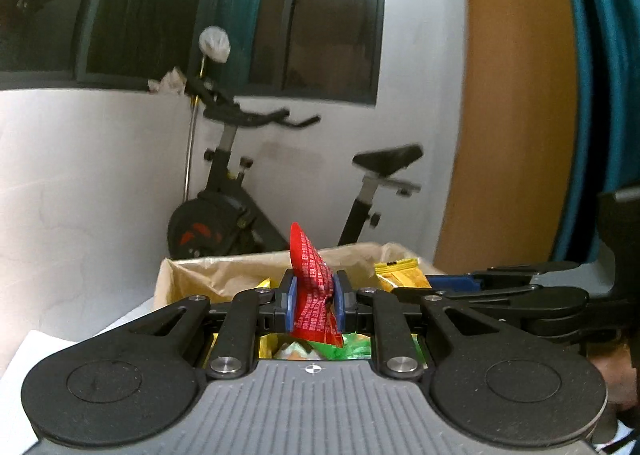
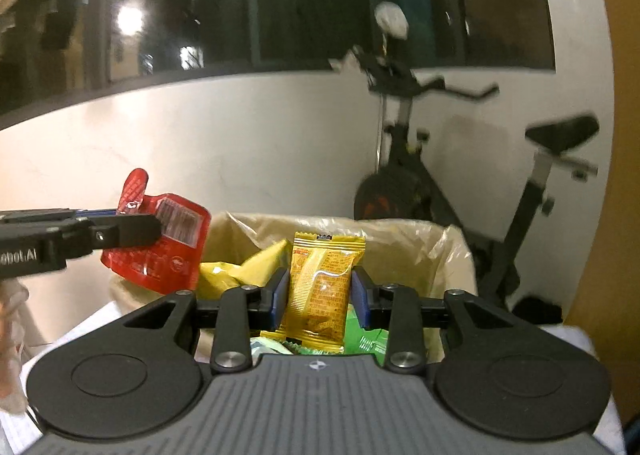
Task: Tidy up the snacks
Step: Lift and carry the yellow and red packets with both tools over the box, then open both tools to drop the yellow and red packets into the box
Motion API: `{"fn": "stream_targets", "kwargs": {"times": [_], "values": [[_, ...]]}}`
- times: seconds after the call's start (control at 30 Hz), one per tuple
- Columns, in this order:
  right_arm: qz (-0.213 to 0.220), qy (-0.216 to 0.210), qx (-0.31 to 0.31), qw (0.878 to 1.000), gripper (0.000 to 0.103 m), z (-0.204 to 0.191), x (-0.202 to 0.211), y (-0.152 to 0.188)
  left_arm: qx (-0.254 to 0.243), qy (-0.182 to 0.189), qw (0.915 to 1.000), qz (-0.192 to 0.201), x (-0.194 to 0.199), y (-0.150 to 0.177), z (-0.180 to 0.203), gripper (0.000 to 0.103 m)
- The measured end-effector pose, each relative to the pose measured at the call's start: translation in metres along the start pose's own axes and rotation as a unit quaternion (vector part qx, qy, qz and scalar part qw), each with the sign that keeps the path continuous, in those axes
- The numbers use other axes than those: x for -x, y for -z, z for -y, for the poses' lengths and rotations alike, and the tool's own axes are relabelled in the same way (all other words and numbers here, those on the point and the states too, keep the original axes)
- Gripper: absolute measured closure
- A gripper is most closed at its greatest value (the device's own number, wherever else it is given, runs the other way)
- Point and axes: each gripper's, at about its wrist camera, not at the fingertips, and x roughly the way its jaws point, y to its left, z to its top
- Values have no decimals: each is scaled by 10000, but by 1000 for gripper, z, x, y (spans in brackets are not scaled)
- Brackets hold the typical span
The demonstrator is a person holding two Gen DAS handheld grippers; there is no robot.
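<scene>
- The jaws of the left gripper are clamped on a red sachet, pinched edge-on between the blue pads.
- The jaws of the right gripper are clamped on a yellow snack packet, held upright with its crimped ends at top and bottom.
- Both packets hang above a box lined with a clear plastic bag, which stands on the table.
- The red sachet is crumpled, printed with white text, and tapers to a narrow tab at its top.
- The yellow packet is glossy, with a clear window showing a pale bar inside.
- Only the right wrist view shows the sachet's broad face, with a clear panel and a rounded tab; the left view sees it edge-on.
- The right view also shows loose yellow and green wrappers in the box.
- The left view shows the right gripper from the side, with the yellow packet over the box's far corner.
- An exercise bike stands against the white wall behind.
</scene>
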Motion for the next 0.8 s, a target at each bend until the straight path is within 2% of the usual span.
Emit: {"fn": "stream_targets", "kwargs": {"times": [0.27,0.43,0.5,0.53,0.6,0.8], "values": [[-514,187,-351,9979,68,10,-49,0,-81,-244,9978,-603,-29,12,-20,82],[-665,161,-356,9970,67,11,-60,3,-112,-284,9965,-781,-24,17,-27,70],[-698,154,-293,9970,66,10,-61,5,-111,-372,9960,-801,-19,15,-30,56],[-695,163,-265,9971,66,9,-61,5,-93,-396,9960,-796,-17,15,-32,53],[-711,174,-234,9970,56,9,-60,4,-53,-415,9962,-767,-14,11,-35,42],[-645,151,-203,9976,34,5,-48,0,-128,-528,9963,-672,-1,2,-35,21]]}}
